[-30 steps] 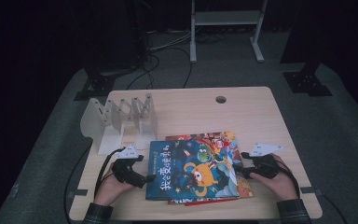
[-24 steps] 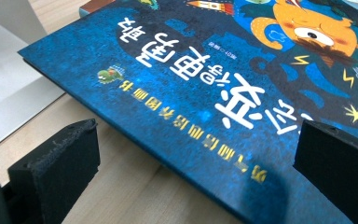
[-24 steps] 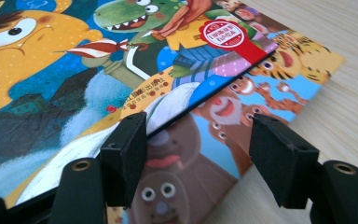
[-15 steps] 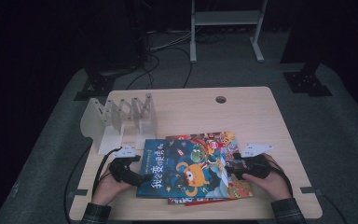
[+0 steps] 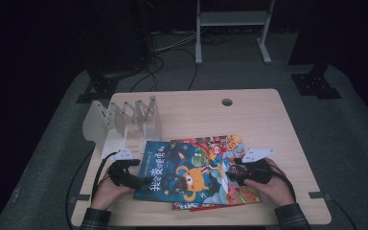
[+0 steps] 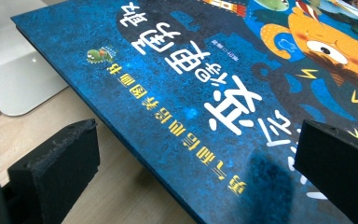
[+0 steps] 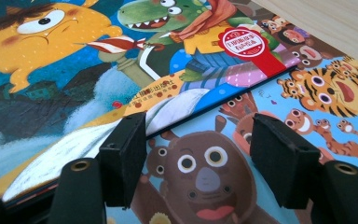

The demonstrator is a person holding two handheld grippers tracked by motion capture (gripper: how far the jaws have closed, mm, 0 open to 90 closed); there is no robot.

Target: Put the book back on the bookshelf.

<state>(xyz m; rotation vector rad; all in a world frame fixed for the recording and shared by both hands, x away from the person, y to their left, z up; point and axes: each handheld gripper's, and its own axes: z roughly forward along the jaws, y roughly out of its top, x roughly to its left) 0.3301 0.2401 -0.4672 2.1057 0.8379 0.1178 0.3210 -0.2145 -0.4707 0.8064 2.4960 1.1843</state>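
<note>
— Blue book?
— Lying on top of the animal book, near edge of table, just in front of white rack.
— Left gripper?
— Spread wide across the book's left edge — not pinching.
— Right gripper?
— Parted, empty, over the books' right edges.

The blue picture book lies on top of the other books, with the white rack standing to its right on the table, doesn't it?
Not quite: the white rack stands to the left of the blue picture book, toward the table's far left part, as the high view shows. The rest holds: the blue picture book does lie on top of the other books.
</note>
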